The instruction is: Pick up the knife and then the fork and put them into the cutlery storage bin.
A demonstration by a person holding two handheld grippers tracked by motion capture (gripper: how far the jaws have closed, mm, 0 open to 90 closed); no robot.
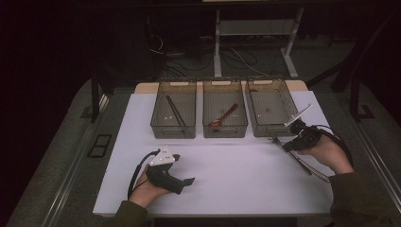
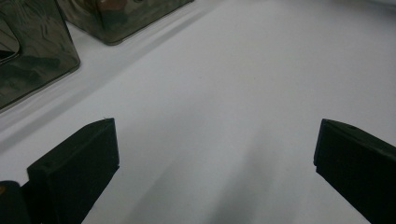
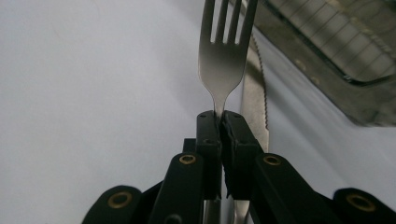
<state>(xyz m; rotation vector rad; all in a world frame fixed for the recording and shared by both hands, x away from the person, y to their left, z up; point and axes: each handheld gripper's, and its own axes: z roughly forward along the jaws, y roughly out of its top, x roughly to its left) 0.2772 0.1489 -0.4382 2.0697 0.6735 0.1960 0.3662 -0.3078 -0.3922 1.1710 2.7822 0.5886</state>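
Right hand-held gripper [image 3: 219, 122] is pinching the fork [image 3: 224, 56] off the worktop (left hand-held gripper [image 2: 215, 158] idles spread), next it probably needs the empty right bin [image 1: 272, 125].

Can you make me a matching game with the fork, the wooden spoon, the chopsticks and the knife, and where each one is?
Things:
1. fork
2. wooden spoon
3. chopsticks
4. knife

Places:
A. in the left bin
B. lying on the white table, under the fork
C. pinched in the right gripper
D. in the middle bin

Pairs: 1-C, 2-D, 3-A, 4-B
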